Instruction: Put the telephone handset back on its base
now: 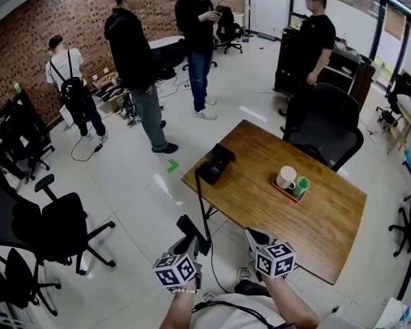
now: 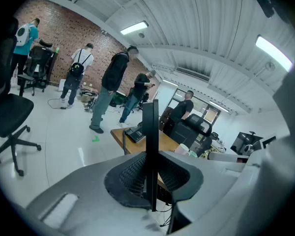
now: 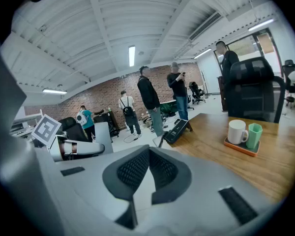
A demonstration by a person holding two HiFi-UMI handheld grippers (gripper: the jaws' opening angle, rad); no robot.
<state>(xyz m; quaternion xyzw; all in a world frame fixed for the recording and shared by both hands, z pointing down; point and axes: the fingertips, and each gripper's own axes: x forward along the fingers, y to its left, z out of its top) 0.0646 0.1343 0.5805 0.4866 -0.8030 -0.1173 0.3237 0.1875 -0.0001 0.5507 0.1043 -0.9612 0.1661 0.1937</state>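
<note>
We find the left claw clamped on the black handset, held off the table near its 7 o'clock edge. The right claw is closed with nothing in it. The base sits on the table's corner at 11 o'clock from the handset, joined to it by a cord hanging over the edge. In our judgement the handset should be carried over the base, lined up along the cradle and lowered flat before release, with the cord kept slack and clear of the table edge. The wooden table also carries a tray with a white mug and a green cup, well apart from the base. The room has a pale floor, a brick wall at 10 o'clock, office chairs and four people standing.
</note>
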